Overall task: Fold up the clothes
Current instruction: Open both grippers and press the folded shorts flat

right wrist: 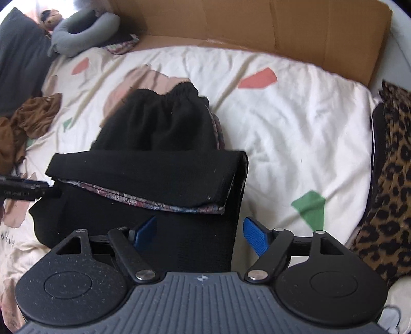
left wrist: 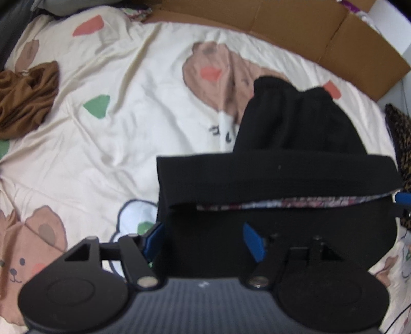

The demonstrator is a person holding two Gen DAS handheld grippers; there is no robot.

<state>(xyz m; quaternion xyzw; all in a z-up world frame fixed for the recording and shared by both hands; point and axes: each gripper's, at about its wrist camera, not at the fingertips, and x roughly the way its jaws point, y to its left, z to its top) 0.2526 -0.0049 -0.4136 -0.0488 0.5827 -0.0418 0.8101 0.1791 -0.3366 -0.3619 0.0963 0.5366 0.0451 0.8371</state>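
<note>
A black garment [left wrist: 277,174] [right wrist: 159,164] lies on the bed, its far part folded over toward me, with a strip of patterned fabric [right wrist: 159,201] showing under the fold. My left gripper [left wrist: 204,240] hovers over its near left corner, blue pads wide apart and off the cloth. My right gripper [right wrist: 200,235] stands open over the near right edge, and the black cloth runs below the gap without being pinched. The left gripper's dark finger [right wrist: 28,191] pokes in at the left of the right wrist view.
The bed sheet [left wrist: 123,123] is cream with bear prints. A crumpled brown garment [left wrist: 25,100] [right wrist: 30,120] lies at the left. Cardboard [left wrist: 282,33] [right wrist: 257,23] lines the far side. Leopard-print fabric [right wrist: 393,179] lies at the right edge, and a grey neck pillow [right wrist: 84,33] sits far left.
</note>
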